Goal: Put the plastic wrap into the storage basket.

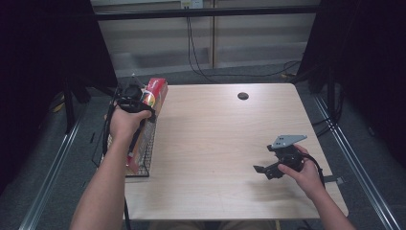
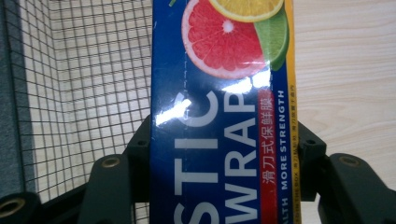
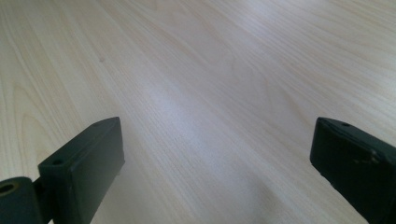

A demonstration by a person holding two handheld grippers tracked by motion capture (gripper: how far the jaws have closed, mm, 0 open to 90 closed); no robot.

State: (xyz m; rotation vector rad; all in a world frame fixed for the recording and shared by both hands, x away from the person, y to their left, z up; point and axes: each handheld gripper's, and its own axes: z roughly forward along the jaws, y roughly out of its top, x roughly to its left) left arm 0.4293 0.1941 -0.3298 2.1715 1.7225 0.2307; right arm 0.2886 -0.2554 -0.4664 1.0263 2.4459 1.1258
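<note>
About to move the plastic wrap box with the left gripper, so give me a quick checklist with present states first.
1. Left gripper clamped on the plastic wrap box: ok, jaws press both sides.
2. Box whole, not crushed: ok on the printed face.
3. Box position: ok, over the wire basket edge.
4. Whether the box bottom rests in the basket: cannot tell.
5. Right gripper out of the way: ok, open, nothing between its jaws, over the bare table.
6. Other things inside the basket: cannot tell.
</note>
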